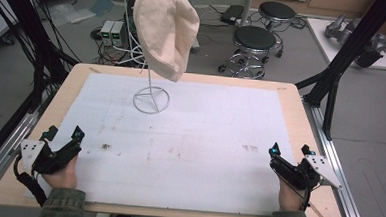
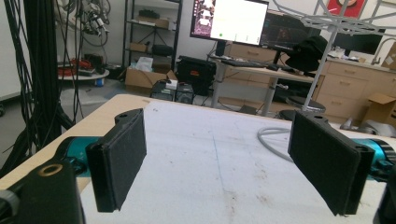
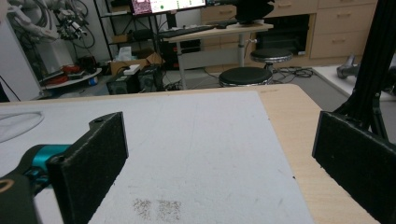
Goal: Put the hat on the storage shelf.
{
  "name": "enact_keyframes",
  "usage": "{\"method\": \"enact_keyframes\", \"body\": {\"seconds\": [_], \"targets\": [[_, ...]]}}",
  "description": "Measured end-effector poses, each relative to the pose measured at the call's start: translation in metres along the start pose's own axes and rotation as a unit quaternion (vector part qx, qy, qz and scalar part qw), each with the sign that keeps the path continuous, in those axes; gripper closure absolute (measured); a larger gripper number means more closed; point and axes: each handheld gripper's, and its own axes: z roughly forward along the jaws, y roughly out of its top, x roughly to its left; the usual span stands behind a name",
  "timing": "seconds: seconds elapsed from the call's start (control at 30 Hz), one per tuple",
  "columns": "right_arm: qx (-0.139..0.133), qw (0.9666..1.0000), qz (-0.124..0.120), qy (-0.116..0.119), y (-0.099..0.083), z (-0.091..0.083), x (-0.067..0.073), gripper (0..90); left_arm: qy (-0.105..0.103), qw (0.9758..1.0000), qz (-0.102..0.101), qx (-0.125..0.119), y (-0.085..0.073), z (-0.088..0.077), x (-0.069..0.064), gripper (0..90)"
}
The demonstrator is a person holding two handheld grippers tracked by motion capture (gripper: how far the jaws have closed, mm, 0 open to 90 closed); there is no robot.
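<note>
A cream cloth hat (image 1: 165, 29) hangs on a white wire stand whose ring base (image 1: 151, 100) rests on the white mat (image 1: 179, 138) toward the far side. My left gripper (image 1: 64, 134) sits at the near left edge of the table, jaws wide apart with nothing between them. In the left gripper view its black pads (image 2: 119, 156) frame bare mat, with the stand's ring base (image 2: 275, 140) ahead on the right. My right gripper (image 1: 291, 149) rests at the near right, open and empty; its pads (image 3: 91, 161) straddle the mat's right edge.
The wooden table (image 1: 301, 114) is covered by the stained white mat. Black frame posts (image 1: 349, 41) rise at the right and left. Two black stools (image 1: 254, 39) stand on the floor beyond the table. Desks, a monitor (image 2: 229, 18) and boxes lie farther back.
</note>
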Motion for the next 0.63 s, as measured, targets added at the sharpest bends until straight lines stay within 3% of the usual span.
{"method": "enact_keyframes", "body": {"seconds": [0.1,0.17,0.3,0.47,0.63], "targets": [[-0.018,0.9998,0.005,0.004,-0.004,-0.002,-0.002,5.0,-0.001,1.0000,0.002,0.002,0.000,0.000,0.000,19.6],[-0.009,0.9997,0.021,0.009,-0.007,0.000,-0.006,4.9,-0.001,1.0000,0.004,0.001,0.000,0.000,0.000,19.6],[-0.017,0.9993,0.033,-0.005,-0.006,-0.001,-0.013,4.9,0.000,1.0000,0.003,-0.001,0.000,0.000,-0.001,19.6],[-0.013,0.9994,0.033,-0.005,-0.007,-0.002,-0.014,4.9,-0.001,1.0000,0.003,0.002,0.000,0.001,-0.001,19.5],[-0.006,0.9999,0.012,0.002,-0.008,0.001,-0.009,4.9,-0.003,1.0000,0.002,0.003,-0.001,0.001,0.000,19.5]]}}
